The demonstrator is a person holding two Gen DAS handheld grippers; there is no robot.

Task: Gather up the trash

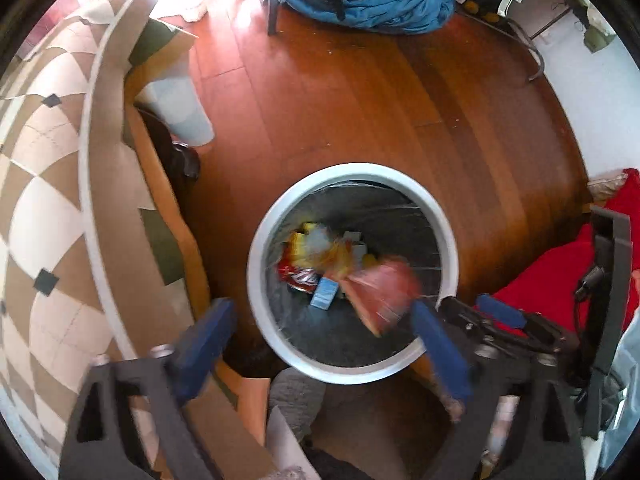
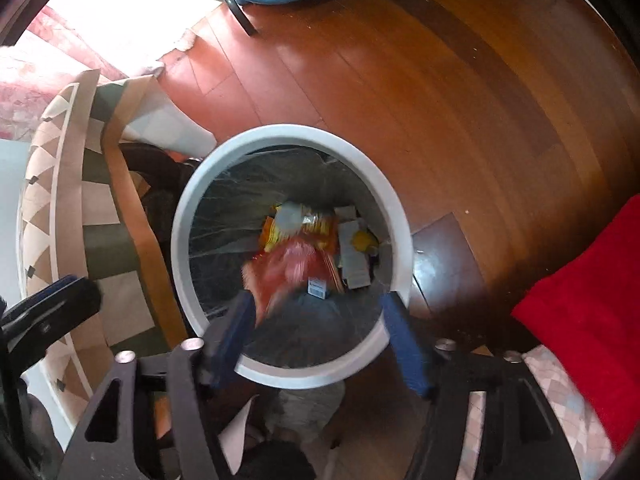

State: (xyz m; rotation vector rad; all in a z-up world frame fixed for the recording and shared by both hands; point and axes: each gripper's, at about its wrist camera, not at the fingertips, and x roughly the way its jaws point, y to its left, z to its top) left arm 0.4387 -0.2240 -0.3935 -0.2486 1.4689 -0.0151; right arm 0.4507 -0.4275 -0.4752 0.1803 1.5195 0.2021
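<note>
My left gripper [image 1: 324, 336] and right gripper [image 2: 318, 322] are both spread wide, empty, above the white bin [image 2: 188, 200]. A blurred red wrapper [image 2: 288, 270] sits inside its mouth; the left view shows its long axis running near-right [image 1: 380, 296].

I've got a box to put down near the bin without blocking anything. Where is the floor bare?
The widest bare patch is the wooden floor beyond the bin, stretching to the blue blanket. It is crowded elsewhere: the patterned rug and a white bucket on one side, the red cloth on the other.
</note>
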